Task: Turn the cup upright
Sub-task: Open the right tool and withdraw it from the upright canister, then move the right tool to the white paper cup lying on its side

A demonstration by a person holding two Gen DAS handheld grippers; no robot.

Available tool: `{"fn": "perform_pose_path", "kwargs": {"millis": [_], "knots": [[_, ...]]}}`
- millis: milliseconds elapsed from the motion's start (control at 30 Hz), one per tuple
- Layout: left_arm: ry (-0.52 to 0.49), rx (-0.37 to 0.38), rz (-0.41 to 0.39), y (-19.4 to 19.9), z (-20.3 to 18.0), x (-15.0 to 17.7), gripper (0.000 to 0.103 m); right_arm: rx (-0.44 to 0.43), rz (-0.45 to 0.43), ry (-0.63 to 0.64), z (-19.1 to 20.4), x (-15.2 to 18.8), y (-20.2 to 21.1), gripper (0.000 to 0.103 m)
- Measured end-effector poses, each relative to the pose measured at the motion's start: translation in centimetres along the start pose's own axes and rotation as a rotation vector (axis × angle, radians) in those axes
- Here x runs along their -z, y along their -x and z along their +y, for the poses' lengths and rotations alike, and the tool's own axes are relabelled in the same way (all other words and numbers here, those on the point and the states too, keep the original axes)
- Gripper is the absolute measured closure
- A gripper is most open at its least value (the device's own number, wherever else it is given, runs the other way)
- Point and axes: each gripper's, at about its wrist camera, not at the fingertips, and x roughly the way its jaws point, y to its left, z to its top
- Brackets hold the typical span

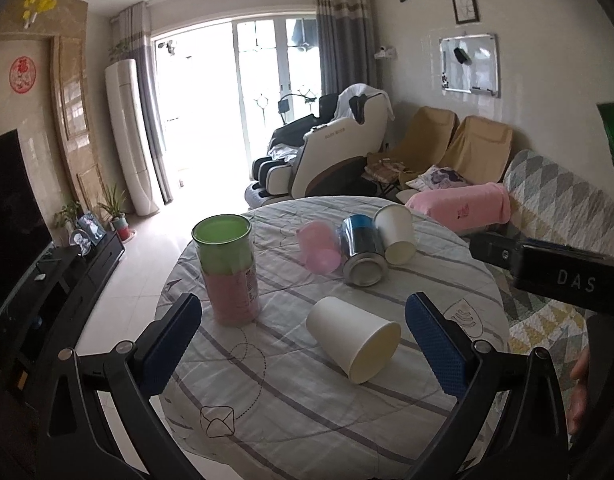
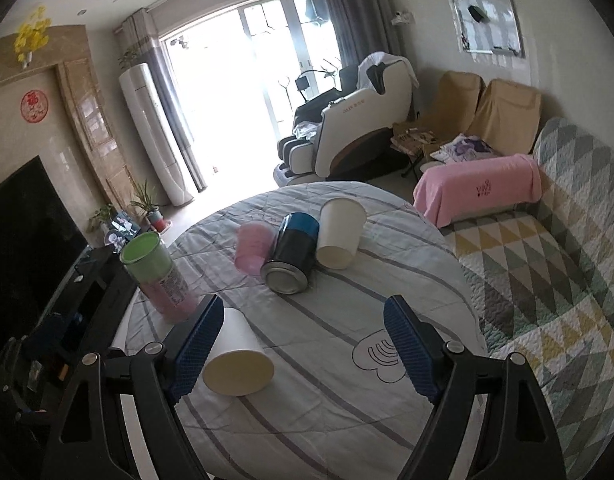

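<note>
A white paper cup lies on its side on the round table, mouth toward me; it also shows in the right wrist view. My left gripper is open and empty, its fingers on either side of and just short of this cup. My right gripper is open and empty; the cup lies beside its left finger. Further back lie a second white paper cup, a blue metal cup and a pink cup, all on their sides.
A tall green and pink cup stack stands upright at the table's left. The table has a striped cloth. A sofa with a pink blanket lies to the right. The right gripper's body shows at the right of the left wrist view.
</note>
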Motion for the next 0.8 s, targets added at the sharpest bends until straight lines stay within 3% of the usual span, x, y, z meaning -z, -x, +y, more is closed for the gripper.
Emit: {"fn": "perform_pose_path", "kwargs": {"millis": [333, 800], "knots": [[-0.005, -0.053, -0.022, -0.2, -0.1, 0.0, 0.0, -0.025, -0.036, 0.078, 1.4, 0.2, -0.6, 0.019], [0.02, -0.062, 0.018, -1.5, 0.9, 0.6, 0.0, 0.001, 0.003, 0.023, -0.6, -0.1, -1.7, 0.019]]}}
